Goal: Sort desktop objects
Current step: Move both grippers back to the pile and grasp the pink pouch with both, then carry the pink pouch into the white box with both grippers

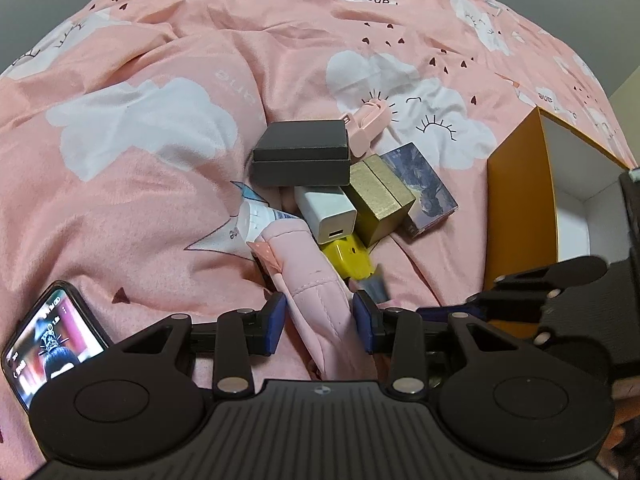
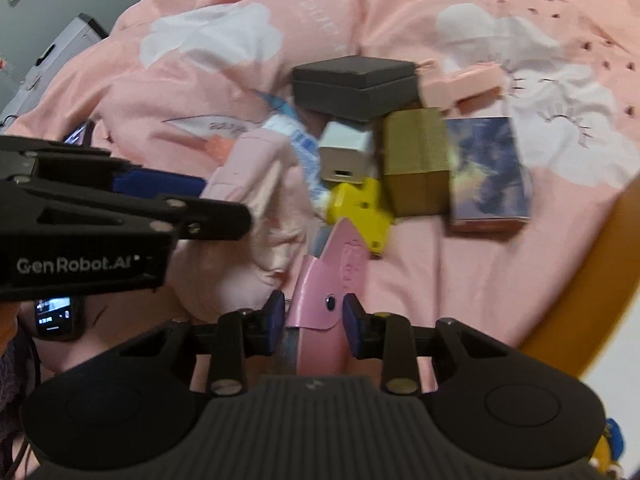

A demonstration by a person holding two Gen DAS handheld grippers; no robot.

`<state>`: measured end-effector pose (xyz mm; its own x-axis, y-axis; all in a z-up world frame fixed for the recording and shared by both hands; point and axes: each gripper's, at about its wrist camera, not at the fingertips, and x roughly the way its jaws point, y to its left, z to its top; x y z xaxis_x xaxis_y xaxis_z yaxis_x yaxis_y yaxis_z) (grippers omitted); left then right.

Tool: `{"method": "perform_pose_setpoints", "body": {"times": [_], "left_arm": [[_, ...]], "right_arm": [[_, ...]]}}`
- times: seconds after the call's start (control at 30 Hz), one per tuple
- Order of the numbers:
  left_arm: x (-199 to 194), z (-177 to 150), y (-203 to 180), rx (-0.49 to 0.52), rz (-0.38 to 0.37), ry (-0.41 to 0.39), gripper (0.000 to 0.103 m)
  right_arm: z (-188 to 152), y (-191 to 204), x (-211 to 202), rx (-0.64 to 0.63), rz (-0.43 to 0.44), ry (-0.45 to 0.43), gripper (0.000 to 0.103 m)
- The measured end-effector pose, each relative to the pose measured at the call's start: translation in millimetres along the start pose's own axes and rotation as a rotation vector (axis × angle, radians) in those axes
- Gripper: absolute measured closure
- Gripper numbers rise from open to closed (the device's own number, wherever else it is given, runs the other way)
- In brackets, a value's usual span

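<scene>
Risk, as judged: the pile of small objects sits on a soft, rumpled bed cover (image 1: 160,200), so lifting the pink pouch (image 1: 316,296) could topple the yellow item (image 1: 348,258) and white charger (image 1: 326,212) leaning beside it.

Left tool (image 1: 320,322): partly closed around the pouch; pad contact appears made.

Right tool (image 2: 314,318): partly closed on a pink leather case (image 2: 324,292), near the pile. Orange box (image 1: 520,208) stands right.

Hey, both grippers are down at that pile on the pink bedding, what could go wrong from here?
1. The left gripper straddles a soft pink pouch that reaches under the pile; lifting it may tip the white charger and gold box.
2. The right gripper brackets a thin pink card holder; it may slip out.
3. The grippers sit close together and may collide.
</scene>
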<state>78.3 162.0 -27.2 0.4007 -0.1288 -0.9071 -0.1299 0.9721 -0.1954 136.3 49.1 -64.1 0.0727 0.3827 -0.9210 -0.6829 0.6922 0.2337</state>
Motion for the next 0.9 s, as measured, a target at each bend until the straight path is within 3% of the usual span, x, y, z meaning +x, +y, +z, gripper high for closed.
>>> {"method": "perform_pose_setpoints", "body": {"times": [0.2, 0.23, 0.4, 0.7, 0.9], "left_arm": [[2, -1, -6, 0.023, 0.003, -0.009, 0.061], [2, -1, -6, 0.026, 0.004, -0.011, 0.061], [0, -5, -7, 0.027, 0.008, -0.029, 0.063], [-38, -17, -28, 0.054, -0.011, -0.142, 0.079], [-73, -19, -60, 0.097, -0.11, -0.244, 0.08]], "right_arm": [[6, -7, 17, 0.03, -0.052, 0.032, 0.069], [7, -8, 24, 0.032, -0.069, 0.04, 0.074], [5, -18, 21, 0.076, -0.041, 0.032, 0.078], [-18, -36, -56, 0.159, 0.038, -0.131, 0.079], [-52, -52, -125, 0.256, 0.042, -0.286, 0.079]]}}
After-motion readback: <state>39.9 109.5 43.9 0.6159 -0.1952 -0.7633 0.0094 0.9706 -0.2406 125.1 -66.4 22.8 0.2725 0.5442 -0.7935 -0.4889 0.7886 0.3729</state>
